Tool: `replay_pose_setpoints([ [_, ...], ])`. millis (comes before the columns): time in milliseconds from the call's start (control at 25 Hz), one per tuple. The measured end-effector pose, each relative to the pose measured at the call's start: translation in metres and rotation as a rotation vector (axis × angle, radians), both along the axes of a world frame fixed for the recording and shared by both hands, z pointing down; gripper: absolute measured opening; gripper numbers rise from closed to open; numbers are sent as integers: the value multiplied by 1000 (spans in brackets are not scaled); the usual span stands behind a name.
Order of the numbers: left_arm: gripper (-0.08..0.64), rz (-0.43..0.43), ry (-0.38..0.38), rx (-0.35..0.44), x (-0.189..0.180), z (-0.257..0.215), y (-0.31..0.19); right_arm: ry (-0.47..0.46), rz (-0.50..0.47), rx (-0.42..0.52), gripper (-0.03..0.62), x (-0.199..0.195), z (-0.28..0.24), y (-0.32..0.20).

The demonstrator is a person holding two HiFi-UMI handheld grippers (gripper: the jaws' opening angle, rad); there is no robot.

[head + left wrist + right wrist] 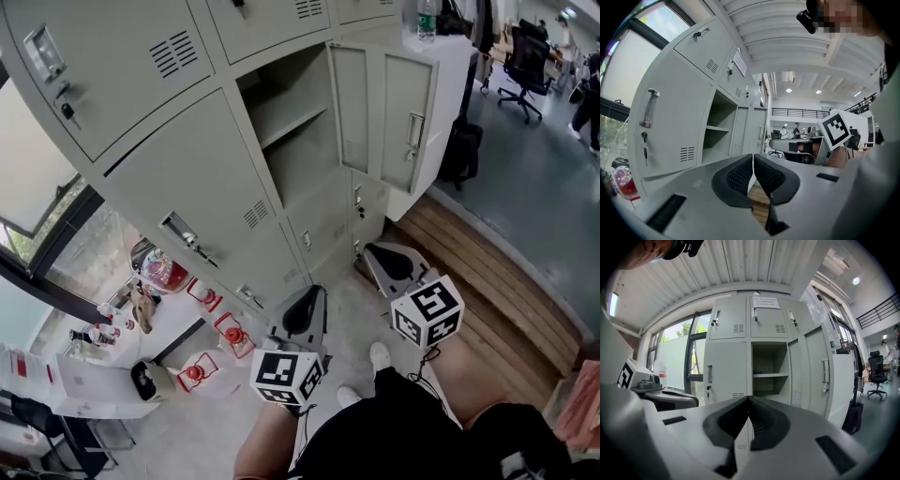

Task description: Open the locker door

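Since the locker door point(406, 112) already stands swung wide, right of its open compartment point(298, 141), the task looks done, with left gripper point(753, 159) and right gripper point(748, 400) well apart from that compartment, jaws pressed together, empty.

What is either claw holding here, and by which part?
Nothing is held. The left claw and the right claw are both shut with nothing between them, apart from the open locker door.

The locker door point(405, 122) stands open at the right of its compartment point(314, 164), which has a shelf point(292, 118) inside. A closed locker point(187, 192) is at its left, a window point(37, 220) further left, and an office chair point(525, 56) far behind at the right.
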State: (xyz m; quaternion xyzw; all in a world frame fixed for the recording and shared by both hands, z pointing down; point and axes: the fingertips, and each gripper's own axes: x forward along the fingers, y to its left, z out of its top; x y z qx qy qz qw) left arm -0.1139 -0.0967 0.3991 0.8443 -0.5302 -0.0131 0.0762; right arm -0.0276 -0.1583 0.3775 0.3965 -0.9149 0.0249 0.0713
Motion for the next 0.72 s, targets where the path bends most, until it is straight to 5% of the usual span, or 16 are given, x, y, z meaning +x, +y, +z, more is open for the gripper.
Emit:
replay_pose_setpoints([
  [720, 22, -25, -16, -3, 0, 4, 18, -16, -77, -37, 54, -12, 19, 40],
])
